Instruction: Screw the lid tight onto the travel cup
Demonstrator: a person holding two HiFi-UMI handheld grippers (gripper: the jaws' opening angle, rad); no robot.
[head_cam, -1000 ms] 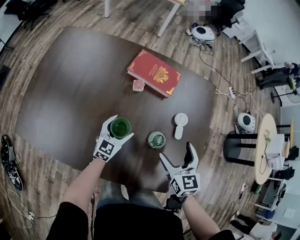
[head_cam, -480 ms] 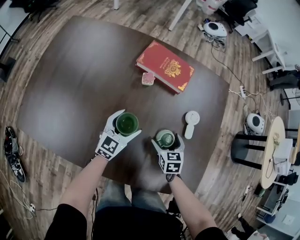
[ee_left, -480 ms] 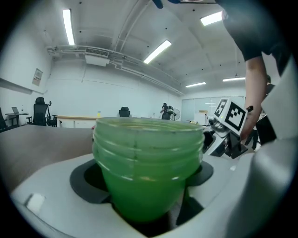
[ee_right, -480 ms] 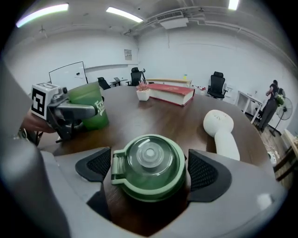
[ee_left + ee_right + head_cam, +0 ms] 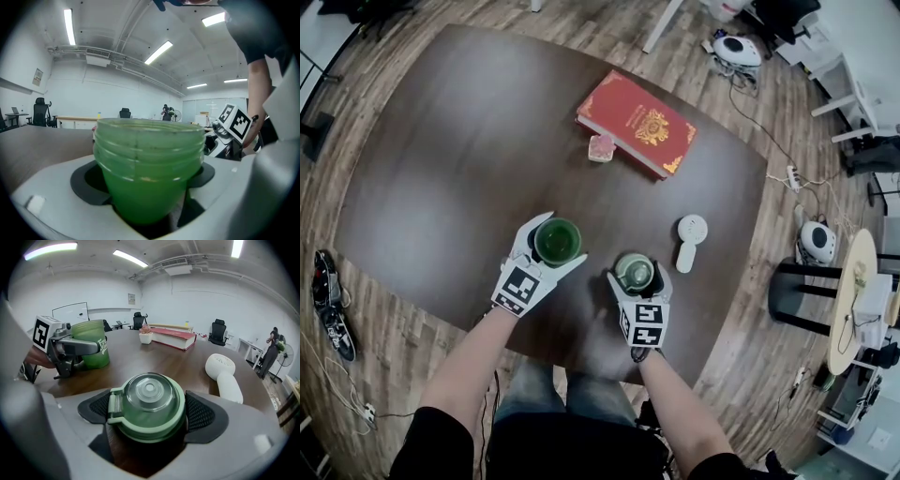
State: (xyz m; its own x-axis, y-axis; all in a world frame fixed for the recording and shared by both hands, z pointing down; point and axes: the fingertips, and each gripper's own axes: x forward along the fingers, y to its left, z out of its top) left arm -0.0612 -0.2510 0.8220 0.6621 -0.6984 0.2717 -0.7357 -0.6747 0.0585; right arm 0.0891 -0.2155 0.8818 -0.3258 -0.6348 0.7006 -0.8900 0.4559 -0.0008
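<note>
A green travel cup [image 5: 556, 239] stands without a lid on the dark table [image 5: 441, 169], and my left gripper [image 5: 554, 246] is shut on its body. The left gripper view shows the cup's threaded rim [image 5: 149, 140] filling the space between the jaws. To its right, the green lid [image 5: 634, 272] with a clear dome rests on the table. My right gripper [image 5: 636, 275] has come down around it, one jaw on each side. These jaws have just been closing, with the lid [image 5: 147, 404] between them. The pads sit right beside it, but I see no firm press.
A red book [image 5: 636, 122] lies at the far side of the table with a small potted plant [image 5: 601, 148] beside it. A white handheld fan [image 5: 689, 239] lies just right of the lid. The table's near edge runs right behind both grippers.
My right gripper has dropped from near the table's front edge and moved forward onto the lid, and now straddles it. The left gripper still holds the cup in the same spot.
</note>
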